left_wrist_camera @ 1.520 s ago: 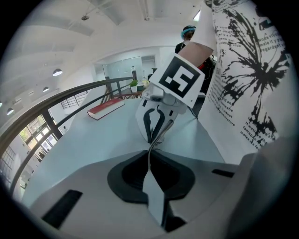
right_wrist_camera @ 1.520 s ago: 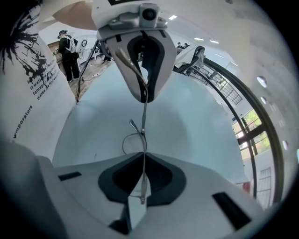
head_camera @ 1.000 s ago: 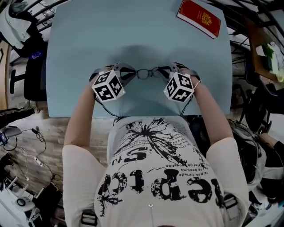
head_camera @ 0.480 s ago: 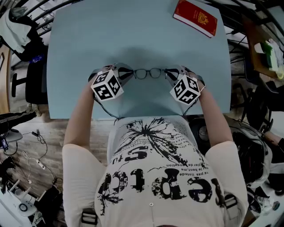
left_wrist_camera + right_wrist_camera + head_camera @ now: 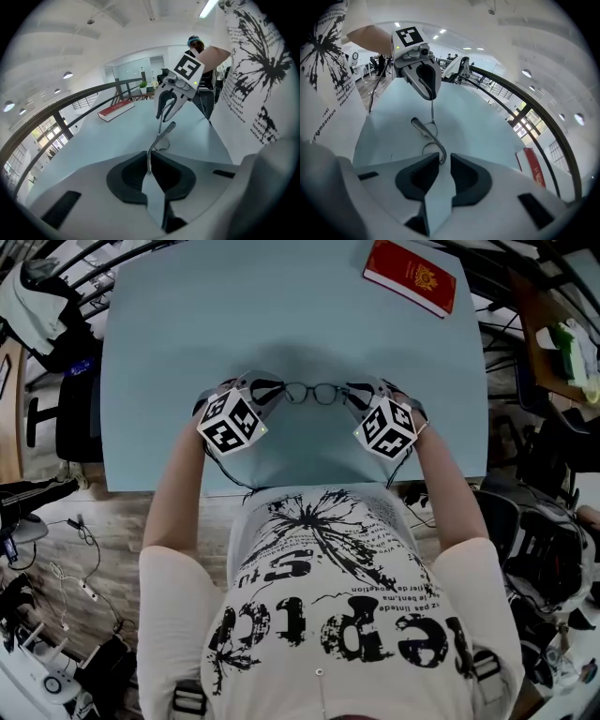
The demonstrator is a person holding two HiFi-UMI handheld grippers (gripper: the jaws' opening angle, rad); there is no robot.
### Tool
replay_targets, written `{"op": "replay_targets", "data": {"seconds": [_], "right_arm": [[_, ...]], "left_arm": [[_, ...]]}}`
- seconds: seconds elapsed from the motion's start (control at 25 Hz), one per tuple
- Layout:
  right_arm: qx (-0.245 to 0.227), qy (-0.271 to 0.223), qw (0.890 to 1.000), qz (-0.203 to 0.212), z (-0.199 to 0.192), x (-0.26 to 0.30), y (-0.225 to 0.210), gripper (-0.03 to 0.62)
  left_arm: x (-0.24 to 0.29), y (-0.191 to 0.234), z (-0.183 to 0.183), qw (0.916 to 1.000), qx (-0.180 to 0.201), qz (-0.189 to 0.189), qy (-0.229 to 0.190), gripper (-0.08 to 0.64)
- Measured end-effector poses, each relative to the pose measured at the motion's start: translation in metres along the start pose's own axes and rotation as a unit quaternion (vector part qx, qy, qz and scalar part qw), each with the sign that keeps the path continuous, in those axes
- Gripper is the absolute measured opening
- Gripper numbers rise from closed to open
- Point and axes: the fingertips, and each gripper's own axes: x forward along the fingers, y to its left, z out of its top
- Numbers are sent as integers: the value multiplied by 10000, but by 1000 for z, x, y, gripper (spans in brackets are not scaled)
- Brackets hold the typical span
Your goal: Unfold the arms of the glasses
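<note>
Thin dark-framed glasses [image 5: 312, 393] lie on the pale blue table [image 5: 187, 315] between my two grippers. My left gripper [image 5: 277, 390] is at their left end. In the left gripper view its jaws [image 5: 149, 169] are shut on the thin metal end of the glasses [image 5: 159, 138]. My right gripper [image 5: 351, 390] is at the right end. Its jaws [image 5: 443, 161] have just been opening and now stand apart. The curved end of the glasses [image 5: 429, 133] rests at their tips, beside one pad. Each gripper shows in the other's view: the right gripper [image 5: 168, 101] and the left gripper [image 5: 426, 84].
A red book [image 5: 413, 276] lies at the table's far right corner. The near table edge runs just under my hands. Chairs, cables and bags crowd the floor on both sides of the table.
My right gripper shifted a little to the right and rolled, then eased back. The glasses stay between the grippers, and the left gripper has barely moved.
</note>
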Motion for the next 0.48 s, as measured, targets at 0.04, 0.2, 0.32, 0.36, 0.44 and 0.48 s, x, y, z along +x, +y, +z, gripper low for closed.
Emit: {"op": "replay_targets", "data": {"seconds": [0.04, 0.2, 0.32, 0.36, 0.44, 0.48], "right_arm": [[28, -21, 10000, 44, 1, 0, 2, 94], [63, -60, 9999, 118, 1, -2, 6, 129], [108, -62, 9999, 64, -4, -7, 7, 130], [137, -83, 9999, 20, -4, -11, 7, 130], [222, -150, 9996, -109, -5, -20, 6, 129], [287, -192, 9992, -192, -5, -26, 5, 126]], "left_arm": [[0, -1, 1, 10000, -68, 8, -54, 33], [-7, -3, 5, 9995, -220, 75, -206, 98], [-16, -1, 3, 9986, -374, 231, -308, 109], [-21, -1, 2, 9979, -428, 317, -362, 109], [-36, -1, 8, 9956, -485, 578, -560, 109], [-44, -2, 13, 9936, -513, 712, -711, 109]]}}
